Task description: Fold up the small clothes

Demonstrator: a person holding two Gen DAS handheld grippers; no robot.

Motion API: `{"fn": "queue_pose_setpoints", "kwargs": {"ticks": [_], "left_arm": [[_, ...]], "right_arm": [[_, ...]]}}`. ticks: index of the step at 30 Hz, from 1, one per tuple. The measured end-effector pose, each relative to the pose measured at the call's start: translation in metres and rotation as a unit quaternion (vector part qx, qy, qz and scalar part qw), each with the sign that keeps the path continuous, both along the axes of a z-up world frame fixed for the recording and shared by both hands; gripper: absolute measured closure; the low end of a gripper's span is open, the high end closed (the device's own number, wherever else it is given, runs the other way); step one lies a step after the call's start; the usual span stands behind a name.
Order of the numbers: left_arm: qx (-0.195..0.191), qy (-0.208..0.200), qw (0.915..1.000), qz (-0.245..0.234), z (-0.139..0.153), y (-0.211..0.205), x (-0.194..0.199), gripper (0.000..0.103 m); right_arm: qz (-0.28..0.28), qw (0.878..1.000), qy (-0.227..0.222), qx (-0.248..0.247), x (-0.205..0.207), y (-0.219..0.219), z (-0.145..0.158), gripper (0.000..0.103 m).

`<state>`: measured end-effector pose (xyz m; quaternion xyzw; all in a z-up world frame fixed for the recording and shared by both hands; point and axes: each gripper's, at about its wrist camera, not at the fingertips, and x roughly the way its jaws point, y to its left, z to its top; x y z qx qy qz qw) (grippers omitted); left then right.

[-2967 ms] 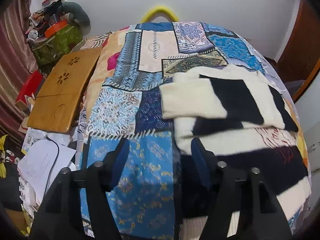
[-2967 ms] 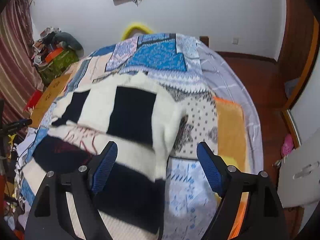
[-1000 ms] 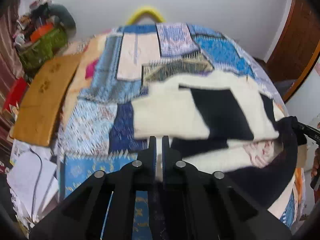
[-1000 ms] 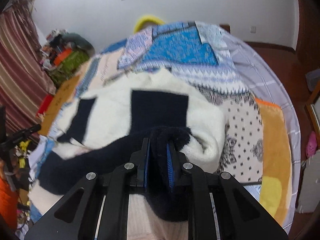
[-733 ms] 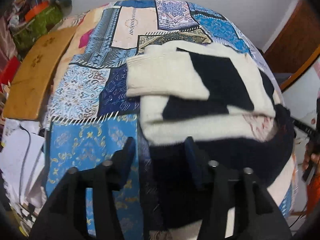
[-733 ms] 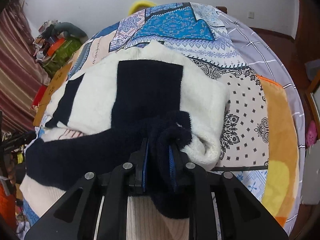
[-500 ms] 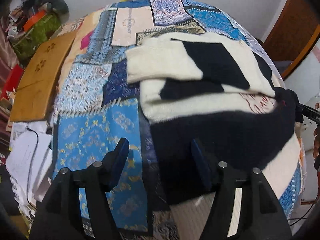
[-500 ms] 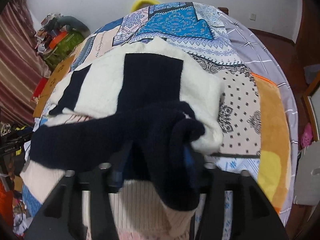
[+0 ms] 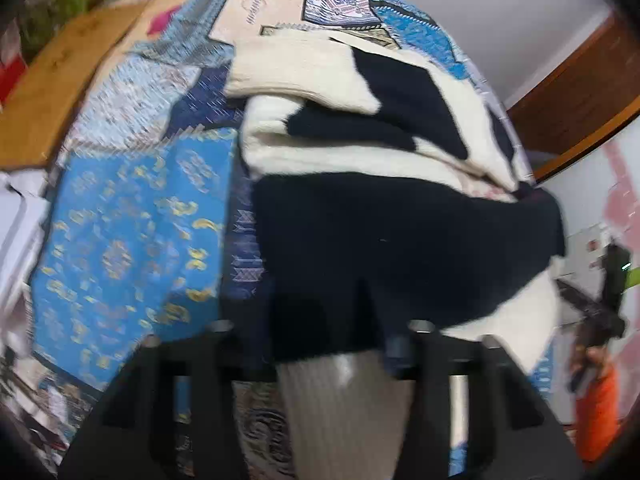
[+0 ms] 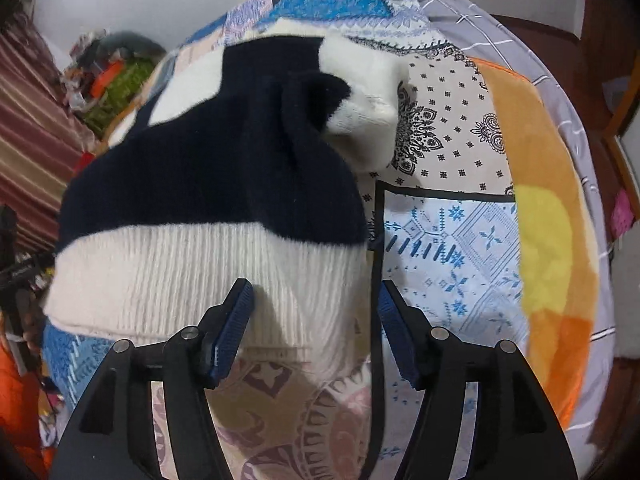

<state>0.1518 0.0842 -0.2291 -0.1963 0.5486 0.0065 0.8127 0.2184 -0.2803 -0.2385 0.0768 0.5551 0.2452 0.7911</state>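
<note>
A bed takes up most of both views, covered by a patchwork bedspread [image 9: 132,240] of blue, cream and patterned squares; in the right wrist view its near side shows a pale blue panel and an orange and yellow blanket [image 10: 548,216] along the right edge. On the middle of the bedspread lies the sweater [image 10: 216,184], knitted in cream and dark navy blocks, folded over on itself so that a navy band lies across the cream body and a ribbed cream hem faces the cameras. A navy fold bunches up at its far right corner beside a cream sleeve end.

Left of the bed a wooden board [image 9: 52,92] leans along the edge, with a heap of green and orange clutter [image 10: 116,76] behind it and a striped curtain [image 10: 28,128] further left. Brown wooden furniture [image 9: 572,96] stands at the right.

The right gripper [image 10: 316,332] hangs just short of the sweater's hem, its blue-padded fingers spread wide with nothing between them. The left gripper [image 9: 320,320] is low over the navy band; the view is blurred and its dark fingers merge with the dark cloth, yet the two arms stand apart with the cream hem showing between them. The sweater's own near edge hides the bedspread beneath both grippers.
</note>
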Motion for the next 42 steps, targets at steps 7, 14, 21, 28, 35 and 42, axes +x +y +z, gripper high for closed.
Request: {"fn": "queue_pose_setpoints", "kwargs": {"ticks": [7, 14, 21, 28, 35, 42], "left_arm": [[0.017, -0.030, 0.9994, -0.005, 0.024, -0.005, 0.012, 0.095], [0.053, -0.108, 0.9927, -0.010, 0.075, -0.001, 0.048, 0.096], [0.086, -0.125, 0.9884, 0.003, 0.081, 0.022, 0.113, 0.096], [0.077, -0.067, 0.9944, 0.029, 0.024, 0.057, 0.166, 0.095], [0.069, -0.054, 0.9950, 0.047, 0.002, 0.071, 0.170, 0.072], [0.105, -0.065, 0.9894, 0.078, 0.030, 0.096, 0.158, 0.067]], "right_arm": [[0.021, 0.999, -0.031, 0.028, 0.001, 0.012, 0.020, 0.094], [0.021, 0.991, -0.115, 0.059, 0.028, 0.024, 0.079, 0.096], [0.005, 0.986, -0.159, 0.041, 0.081, 0.039, 0.101, 0.096], [-0.062, 0.991, -0.116, 0.021, 0.141, 0.024, 0.062, 0.096], [-0.075, 0.995, -0.073, 0.008, 0.158, 0.016, 0.023, 0.094], [-0.081, 0.992, -0.090, 0.041, 0.154, 0.005, 0.053, 0.088]]}}
